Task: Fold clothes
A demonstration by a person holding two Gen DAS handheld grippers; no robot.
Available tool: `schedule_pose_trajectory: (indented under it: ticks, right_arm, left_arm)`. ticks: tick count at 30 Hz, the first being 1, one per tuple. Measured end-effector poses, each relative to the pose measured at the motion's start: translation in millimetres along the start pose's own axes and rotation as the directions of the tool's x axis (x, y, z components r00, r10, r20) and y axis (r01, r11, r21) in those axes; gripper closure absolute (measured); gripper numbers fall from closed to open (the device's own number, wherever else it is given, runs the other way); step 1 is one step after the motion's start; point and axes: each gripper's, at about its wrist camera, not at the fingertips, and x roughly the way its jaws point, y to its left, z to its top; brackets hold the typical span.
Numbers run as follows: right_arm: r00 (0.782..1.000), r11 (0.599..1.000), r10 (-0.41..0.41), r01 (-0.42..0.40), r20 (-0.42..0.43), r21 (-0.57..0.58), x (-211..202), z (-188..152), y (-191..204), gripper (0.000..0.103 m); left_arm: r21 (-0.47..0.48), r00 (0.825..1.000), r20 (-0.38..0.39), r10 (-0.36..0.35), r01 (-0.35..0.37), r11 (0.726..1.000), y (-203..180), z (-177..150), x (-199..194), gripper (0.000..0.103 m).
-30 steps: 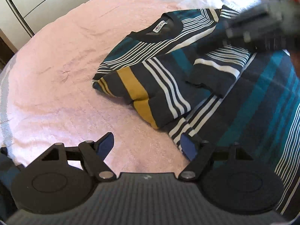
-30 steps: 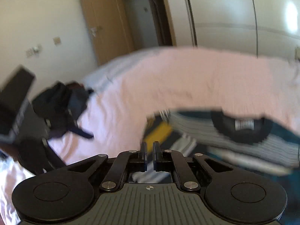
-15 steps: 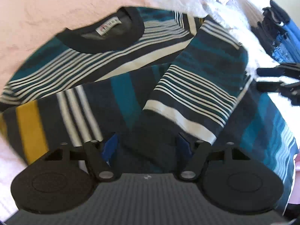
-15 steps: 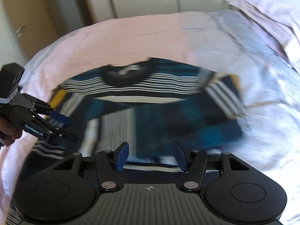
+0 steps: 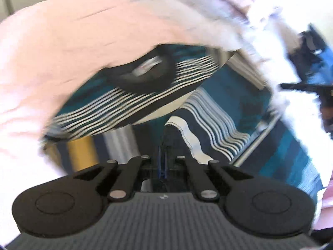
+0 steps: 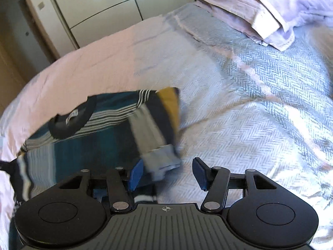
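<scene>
Striped knit, teal and navy with white bars and one mustard band, lies on the pale bedspread (image 6: 260, 108): this sweater (image 5: 218, 95) is spread with both sleeves crossed in over its chest. My left gripper (image 5: 163, 162) is pinched tight on the dark cuff of one sleeve (image 5: 208, 120). My right gripper (image 6: 166, 174) stands wide apart, gripping nothing, the cuff of the other sleeve (image 6: 160, 137) lying just by its left finger. The risk, as I judge it, is in my left pinch: it holds only a thin edge of cuff, so a quick pull could slip it free or drag the chest layer beneath and ruck the fold. My right fingers could also scoop up bedspread with the cuff if they close low. The collar (image 5: 145, 73) points away from me toward the wardrobe, the hem runs back under my grippers, so the long axis runs from me outward; the folded sleeves slant across it.
</scene>
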Motion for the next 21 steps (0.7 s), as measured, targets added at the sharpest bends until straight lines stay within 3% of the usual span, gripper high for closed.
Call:
schedule_pose_trajectory:
  ticks: [4,6,14,17,21]
  right_arm:
    - [0.999,0.998,0.03,-0.029,-0.016,0.052,5,3,-9,0.047]
    - [0.999,0.997,0.044,-0.043,-0.027,0.057,7,3,-10,0.047]
    - [0.993,0.99,0.105,-0.1,-0.046,0.101,26,11,-19,0.047]
    - [0.99,0.991,0.12,-0.116,-0.07,0.062,37,13,-17,0.047]
    - [0.985,0.989,0.143,-0.146,-0.094,-0.026,40,10,-11,0.047]
  left_arm:
    - [0.009,0.993,-0.111,0.039,-0.038,0.999,7,-5,3,0.096]
    - [0.045,0.995,-0.099,0.021,-0.016,0.999,-4,15,8,0.078]
    - [0.202,0.997,-0.013,-0.077,0.078,0.976,-55,103,26,0.071]
    - [0.262,0.993,0.014,-0.117,0.109,0.959,-74,136,33,0.07]
    - [0.29,0.986,-0.017,-0.166,0.164,0.943,-103,177,76,0.069]
